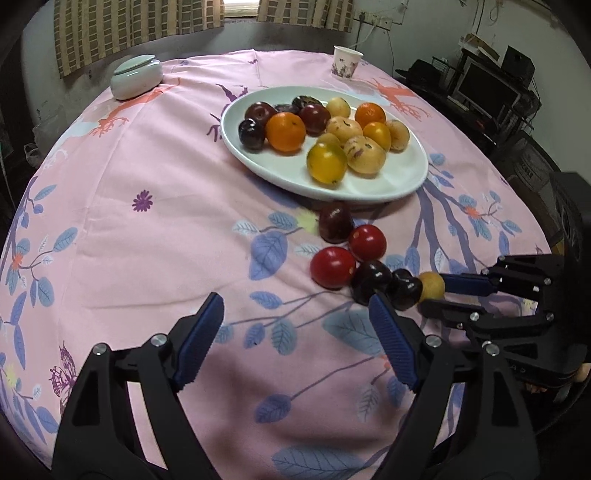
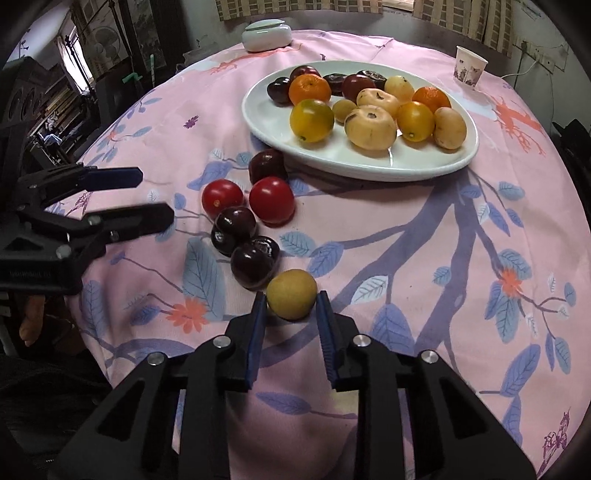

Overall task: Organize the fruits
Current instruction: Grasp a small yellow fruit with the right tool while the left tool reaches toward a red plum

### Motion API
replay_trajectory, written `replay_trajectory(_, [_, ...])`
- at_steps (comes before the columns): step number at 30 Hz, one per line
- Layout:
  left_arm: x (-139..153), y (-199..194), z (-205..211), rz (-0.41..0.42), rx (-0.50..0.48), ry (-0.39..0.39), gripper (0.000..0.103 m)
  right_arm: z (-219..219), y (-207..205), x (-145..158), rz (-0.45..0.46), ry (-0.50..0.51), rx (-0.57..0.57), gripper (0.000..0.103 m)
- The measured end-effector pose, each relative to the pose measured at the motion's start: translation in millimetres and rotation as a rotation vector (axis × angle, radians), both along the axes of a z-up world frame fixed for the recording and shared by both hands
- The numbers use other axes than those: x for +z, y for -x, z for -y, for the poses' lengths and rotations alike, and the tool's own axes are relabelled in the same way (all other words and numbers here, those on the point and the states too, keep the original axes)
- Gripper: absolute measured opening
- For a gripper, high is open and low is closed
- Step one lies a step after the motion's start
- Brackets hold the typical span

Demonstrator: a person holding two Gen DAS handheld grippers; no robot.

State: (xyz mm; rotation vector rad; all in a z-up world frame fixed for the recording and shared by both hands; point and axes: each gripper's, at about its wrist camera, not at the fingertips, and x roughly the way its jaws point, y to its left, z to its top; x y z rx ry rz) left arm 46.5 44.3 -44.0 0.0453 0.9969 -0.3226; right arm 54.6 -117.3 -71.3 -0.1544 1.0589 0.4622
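We saw the plate [image 2: 369, 166] in the upper middle of the right wrist frame, on the tablecloth [image 2: 443, 277], with a heap of fruit [image 2: 369, 107] on it. Below and left of the plate, a cluster of loose fruit [image 2: 243, 218] lay on the cloth, running down toward the bottom centre. At its lower end one small fruit [image 2: 291, 293] sat between the fingertips of the right gripper [image 2: 291, 310]. The left gripper [image 2: 147, 199] reached in from the left edge. A lidded jar [image 2: 266, 35] stood at the top, and a paper cup [image 2: 469, 68] at the upper right.
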Motion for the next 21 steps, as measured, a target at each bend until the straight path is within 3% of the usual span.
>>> replay_trajectory(7, [-19, -4, 23, -0.055, -0.036, -0.06, 0.082, 23, 7, 10, 0.041, -0.021, -0.064, 0.028])
replay_trajectory(9, [-22, -8, 22, -0.047, -0.006, -0.089, 0.081, 30, 8, 9, 0.031, -0.035, -0.081, 0.028])
replay_trajectory(13, [-9, -11, 11, -0.008, 0.028, -0.074, 0.08, 41, 12, 7, 0.018, -0.05, -0.099, 0.028])
replay_trajectory(17, [-20, -21, 12, -0.036, 0.026, -0.11, 0.08, 44, 12, 10, 0.019, -0.069, -0.102, 0.028])
replay_trajectory(20, [-26, -29, 20, -0.034, 0.022, -0.107, 0.076, 43, 11, 12, 0.023, -0.085, -0.1, 0.028])
replay_trajectory(21, [-26, -30, 23, -0.027, 0.011, -0.102, 0.071, 43, 11, 12, 0.02, -0.091, -0.101, 0.028])
